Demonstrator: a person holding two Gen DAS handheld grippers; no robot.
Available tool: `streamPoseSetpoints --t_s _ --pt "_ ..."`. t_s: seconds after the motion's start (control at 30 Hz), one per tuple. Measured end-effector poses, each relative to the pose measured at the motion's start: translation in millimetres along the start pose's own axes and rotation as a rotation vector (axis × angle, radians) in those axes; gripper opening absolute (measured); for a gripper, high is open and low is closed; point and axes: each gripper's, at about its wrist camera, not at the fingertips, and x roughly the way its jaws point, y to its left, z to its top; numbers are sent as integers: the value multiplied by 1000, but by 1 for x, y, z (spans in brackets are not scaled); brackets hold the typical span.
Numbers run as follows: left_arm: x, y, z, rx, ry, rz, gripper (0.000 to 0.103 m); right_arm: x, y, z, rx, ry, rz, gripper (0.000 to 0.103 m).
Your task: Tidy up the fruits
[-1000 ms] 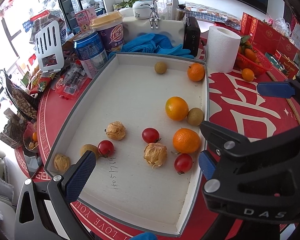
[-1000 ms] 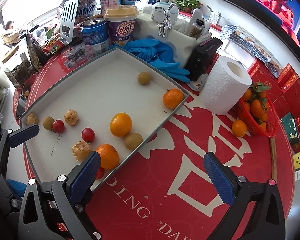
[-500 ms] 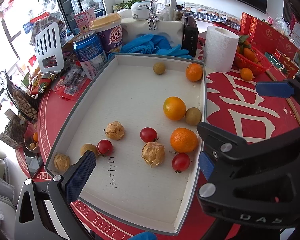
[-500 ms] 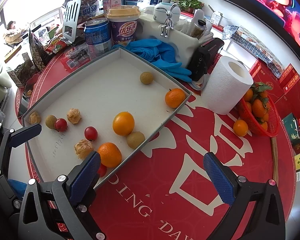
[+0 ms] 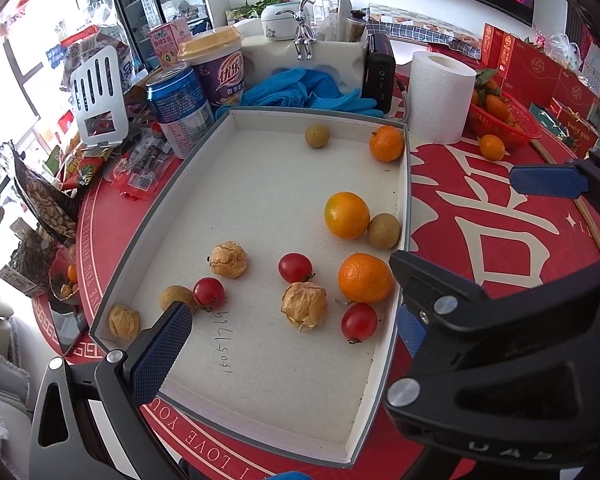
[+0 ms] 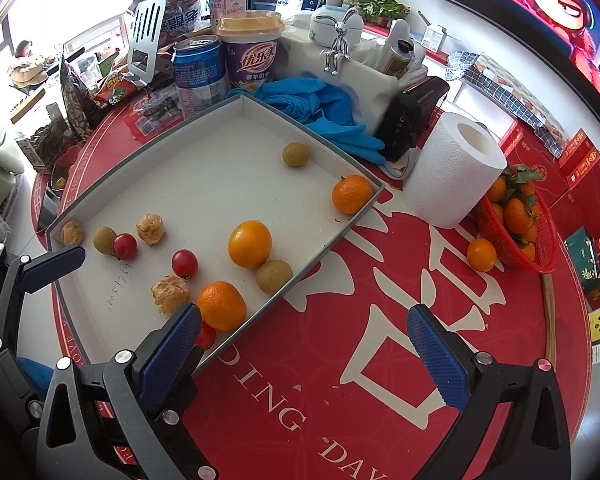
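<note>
The left gripper (image 5: 284, 340) hangs released and empty over the near end of the white tray (image 5: 260, 412), and the right gripper (image 6: 304, 344) gapes empty just beside it over the red bench (image 6: 380, 400). Ahead of them oranges (image 5: 365, 278), cherry tomatoes (image 5: 295, 267), husked berries (image 5: 304, 306) and small brown fruits (image 5: 383, 231) lie mixed across the tray. By my reading the sorting has hardly begun: nothing is grouped.

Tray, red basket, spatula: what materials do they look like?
Tray: likely cardboard, matte grey outside, white textured lining; pen writing on its floor. Red basket: probably moulded plastic, glossy open mesh. Spatula: looks like metal, smooth silvery slotted blade, though light plastic can't be ruled out.
</note>
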Motion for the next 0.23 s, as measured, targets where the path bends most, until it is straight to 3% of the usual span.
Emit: streamPoseSetpoints --t_s 0.23 --pt "-4 -2 -1 2 -18 -11 103 -1 0 -1 3 -9 17 103"
